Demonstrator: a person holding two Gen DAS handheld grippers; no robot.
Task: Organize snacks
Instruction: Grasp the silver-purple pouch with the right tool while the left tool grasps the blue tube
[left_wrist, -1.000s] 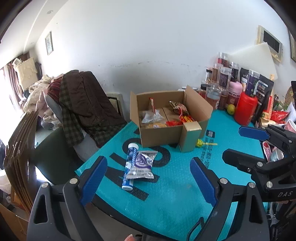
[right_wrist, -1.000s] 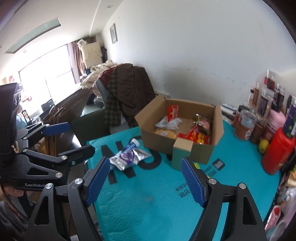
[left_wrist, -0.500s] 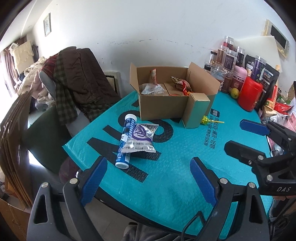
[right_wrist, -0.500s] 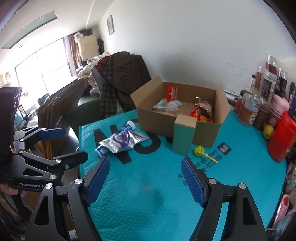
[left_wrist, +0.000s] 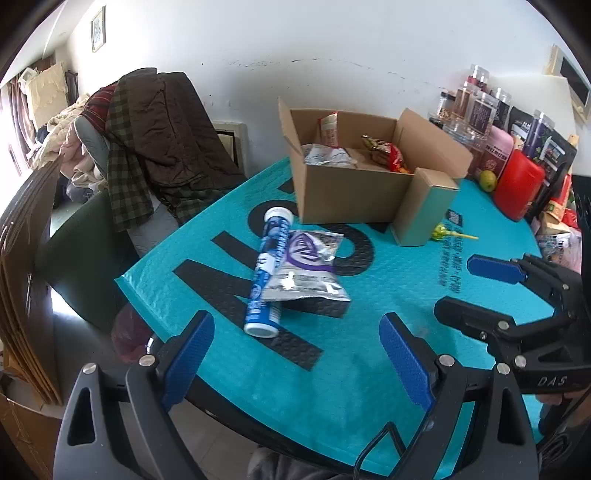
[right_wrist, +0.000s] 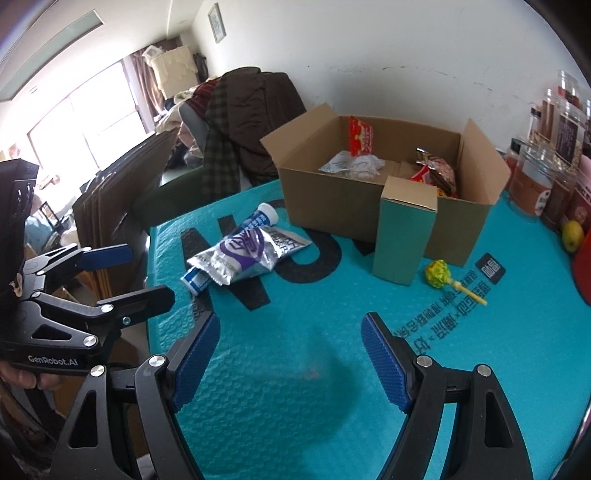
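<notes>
An open cardboard box (left_wrist: 351, 195) (right_wrist: 325, 199) with several snack packs inside stands at the back of the teal table mat (left_wrist: 388, 295). In front of it lie a blue tube (left_wrist: 269, 266) (right_wrist: 255, 221) and a silver-purple pouch (left_wrist: 306, 266) (right_wrist: 247, 251) that partly covers the tube. A small green box (left_wrist: 424, 214) (right_wrist: 402, 236) stands against the carton, with a yellow lollipop (left_wrist: 441, 233) (right_wrist: 437, 273) beside it. My left gripper (left_wrist: 295, 332) (right_wrist: 147, 273) hangs open just short of the tube. To its right my right gripper (right_wrist: 291, 328) (left_wrist: 461, 286) is open over bare mat.
Jars, a red container (left_wrist: 519, 188) and a yellow-green fruit (left_wrist: 487, 180) line the table's right back. A chair draped with clothes (left_wrist: 159, 129) stands off the left edge, with flattened cardboard sheets (left_wrist: 22, 258) beyond it.
Both grippers have come down and forward toward the table, so the tube and pouch look nearer. Jaws kept the same width. The snacks have not moved.
</notes>
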